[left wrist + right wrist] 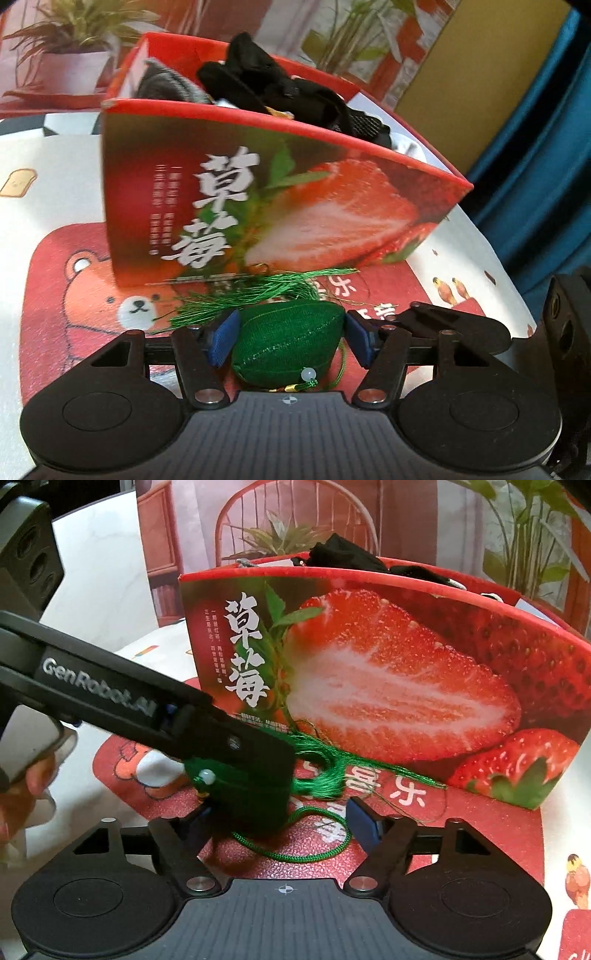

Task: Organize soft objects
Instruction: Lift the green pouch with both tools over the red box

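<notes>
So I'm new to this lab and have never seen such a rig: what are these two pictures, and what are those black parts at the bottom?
Each picture comes from a camera on a hand-held gripper, looking along its two fingers. The left gripper has a green sachet between its blue pads, seemingly gripped. The right gripper stands over the sachet's green cord, holding nothing visible. Both hover above a red bear mat. Behind stands a strawberry box with dark soft items inside.

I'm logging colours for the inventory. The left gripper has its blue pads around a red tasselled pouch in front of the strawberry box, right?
Not quite: the tasselled pouch is green, not red, as the left wrist view shows. The left gripper does bracket it in front of the strawberry box.
</notes>
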`<state>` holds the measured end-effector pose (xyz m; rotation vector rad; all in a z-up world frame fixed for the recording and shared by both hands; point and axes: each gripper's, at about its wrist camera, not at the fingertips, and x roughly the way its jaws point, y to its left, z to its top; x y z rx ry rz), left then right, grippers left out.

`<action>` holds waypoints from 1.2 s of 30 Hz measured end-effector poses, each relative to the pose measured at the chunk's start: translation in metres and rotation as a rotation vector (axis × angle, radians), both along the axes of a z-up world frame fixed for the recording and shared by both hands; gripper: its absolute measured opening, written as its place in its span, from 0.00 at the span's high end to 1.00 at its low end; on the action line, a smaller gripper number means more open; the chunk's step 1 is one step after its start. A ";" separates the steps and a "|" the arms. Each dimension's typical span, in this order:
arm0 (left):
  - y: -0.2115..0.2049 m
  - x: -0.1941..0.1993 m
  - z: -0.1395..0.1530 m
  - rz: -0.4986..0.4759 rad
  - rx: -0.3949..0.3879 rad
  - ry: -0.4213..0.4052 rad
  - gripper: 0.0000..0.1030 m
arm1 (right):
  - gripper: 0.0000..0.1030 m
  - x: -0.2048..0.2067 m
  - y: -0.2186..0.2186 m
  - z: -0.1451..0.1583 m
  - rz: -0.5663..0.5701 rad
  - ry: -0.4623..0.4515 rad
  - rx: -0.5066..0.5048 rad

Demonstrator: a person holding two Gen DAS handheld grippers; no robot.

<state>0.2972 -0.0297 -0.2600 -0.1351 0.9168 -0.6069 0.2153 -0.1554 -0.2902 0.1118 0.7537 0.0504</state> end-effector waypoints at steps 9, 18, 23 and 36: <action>-0.011 -0.004 0.002 -0.041 -0.003 0.009 0.38 | 0.54 -0.003 -0.002 0.006 0.048 0.002 0.021; -0.004 -0.004 -0.003 -0.027 -0.060 0.053 0.39 | 0.54 -0.013 -0.004 0.005 0.044 0.010 0.024; -0.001 -0.005 -0.003 -0.027 -0.064 0.054 0.40 | 0.55 -0.011 -0.003 0.005 0.048 0.011 0.023; 0.003 -0.015 0.073 0.023 -0.117 -0.138 0.40 | 0.57 -0.007 -0.010 0.064 0.080 -0.090 -0.016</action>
